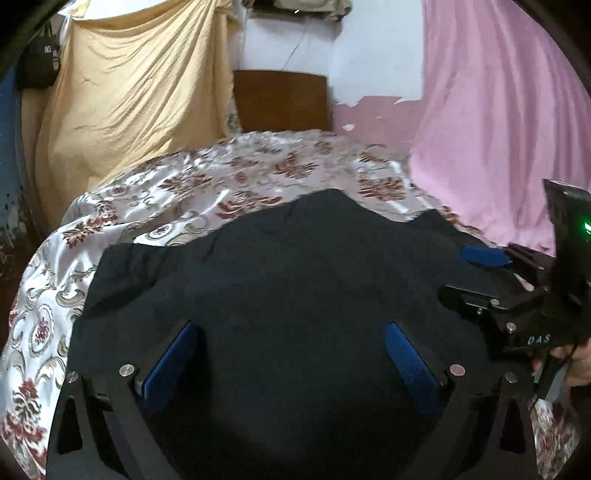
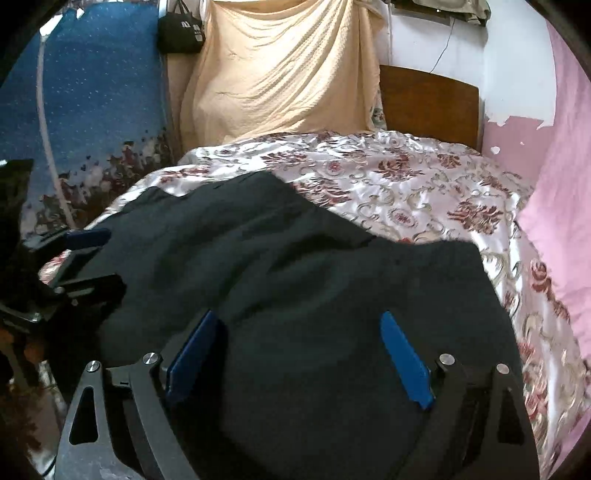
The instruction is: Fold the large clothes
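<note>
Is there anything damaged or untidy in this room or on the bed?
Yes. The pink paint on the wall is peeling in ragged patches. The dark garment lies rumpled on the floral bedspread, its far edge uneven.

A: The dark garment [image 1: 280, 280] runs off the bottom edge of the left wrist view, its near hem hidden behind the left hand-held gripper [image 1: 291, 354].

B: The same holds in the right wrist view. There the left edge cuts off the other hand-held gripper's body.

A: The right hand-held gripper [image 1: 476, 273] is also cut by the frame edge, and the print on the black bag [image 2: 181, 31] is too small to read.
</note>
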Motion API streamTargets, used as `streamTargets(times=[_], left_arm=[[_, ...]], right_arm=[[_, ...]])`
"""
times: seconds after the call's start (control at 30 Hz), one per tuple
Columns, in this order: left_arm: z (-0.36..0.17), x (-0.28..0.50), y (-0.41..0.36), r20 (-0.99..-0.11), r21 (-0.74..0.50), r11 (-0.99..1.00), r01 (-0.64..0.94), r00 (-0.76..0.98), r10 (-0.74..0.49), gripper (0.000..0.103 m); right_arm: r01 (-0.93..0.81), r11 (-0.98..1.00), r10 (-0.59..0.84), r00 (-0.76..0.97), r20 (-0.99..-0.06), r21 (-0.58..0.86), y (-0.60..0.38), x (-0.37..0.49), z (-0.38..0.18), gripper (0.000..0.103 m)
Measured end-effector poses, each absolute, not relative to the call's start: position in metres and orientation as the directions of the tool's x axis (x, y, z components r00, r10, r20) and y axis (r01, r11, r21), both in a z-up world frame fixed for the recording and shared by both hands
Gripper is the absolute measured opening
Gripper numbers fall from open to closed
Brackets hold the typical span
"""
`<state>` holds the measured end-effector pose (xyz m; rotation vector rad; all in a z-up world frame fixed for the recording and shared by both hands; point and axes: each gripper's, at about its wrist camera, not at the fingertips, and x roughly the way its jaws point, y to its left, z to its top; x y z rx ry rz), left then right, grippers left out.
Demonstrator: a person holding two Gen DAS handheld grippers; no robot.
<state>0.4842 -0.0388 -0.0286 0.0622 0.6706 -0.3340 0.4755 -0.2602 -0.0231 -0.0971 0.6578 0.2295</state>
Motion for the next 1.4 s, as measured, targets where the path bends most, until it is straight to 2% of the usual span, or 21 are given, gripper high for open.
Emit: streamTargets(times=[0.2, 0.27, 0.37, 0.5, 0.63, 0.87, 1.2, 1.4], left_arm=[[-0.037, 0.531, -0.038, -0.655, -0.043, 0.965, 0.259, 0.722, -0.223, 0.103], [-0.039, 0.543, -0.034, -0.666, -0.066, 0.967, 0.244, 0.711, -0.225, 0.103], [-0.043, 0.558, -0.022, -0.685, -0.119, 0.972, 0.203, 0.692, -0.229, 0.103], [-0.053, 0.575, -0.002, -0.698, -0.180, 0.974, 0.141, 0.679, -0.227, 0.103], [-0.069, 0.586, 0.010, -0.708, -0.247, 0.963, 0.111, 0.658, -0.258, 0.103], [-0.081, 0.588, 0.003, -0.697, -0.215, 0.970, 0.116, 0.677, -0.235, 0.103], [-0.090, 0.592, 0.010, -0.651, -0.267, 0.955, 0.126, 0.707, -0.275, 0.103], [-0.093, 0.591, 0.007, -0.637, -0.260, 0.957, 0.127, 0.723, -0.269, 0.103]], right_arm=[[-0.184, 0.979, 0.082, 0.762, -0.643, -0.093, -0.255, 0.522, -0.028, 0.087], [-0.171, 0.979, 0.059, 0.762, -0.645, -0.112, -0.256, 0.533, -0.031, 0.088], [-0.164, 0.981, 0.054, 0.739, -0.671, -0.101, -0.263, 0.550, -0.037, 0.096], [-0.125, 0.988, 0.032, 0.726, -0.687, -0.086, -0.277, 0.566, -0.040, 0.097], [-0.113, 0.994, 0.071, 0.705, -0.706, -0.012, -0.289, 0.577, -0.053, 0.099], [-0.119, 0.993, 0.099, 0.703, -0.704, 0.020, -0.289, 0.588, -0.069, 0.101], [-0.118, 0.990, 0.141, 0.717, -0.683, 0.081, -0.294, 0.594, -0.080, 0.102], [-0.119, 0.988, 0.155, 0.724, -0.673, 0.099, -0.294, 0.593, -0.084, 0.102]])
